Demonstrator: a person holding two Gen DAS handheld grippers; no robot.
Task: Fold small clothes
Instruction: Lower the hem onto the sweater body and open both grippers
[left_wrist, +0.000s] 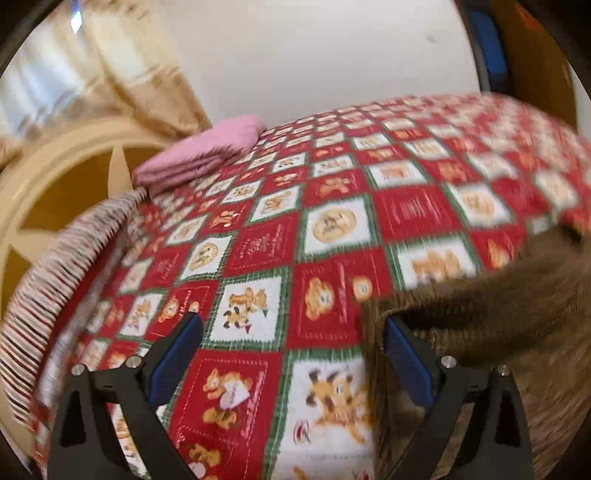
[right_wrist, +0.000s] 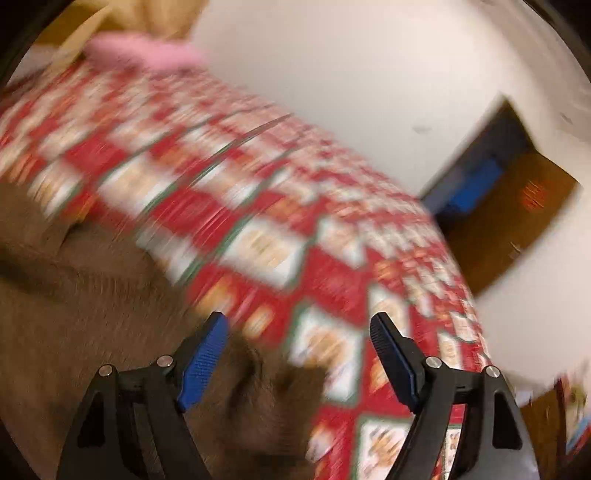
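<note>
1 brown garment (left_wrist: 480, 314), 1 folded pink cloth (left_wrist: 199, 155), 1 patterned bedspread (left_wrist: 332, 206), 2 hand-held grippers: left (left_wrist: 293, 325), right (right_wrist: 299, 325).

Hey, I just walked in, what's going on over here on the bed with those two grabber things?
A person is folding small clothes on a bed covered by a red and white patchwork quilt, with a gripper in each hand. Both the left gripper and the right gripper are open and hold nothing. A brown knitted garment lies on the quilt just beside them, not gripped. A pink folded cloth sits at the far corner of the bed. The right wrist view is heavily blurred.
</note>
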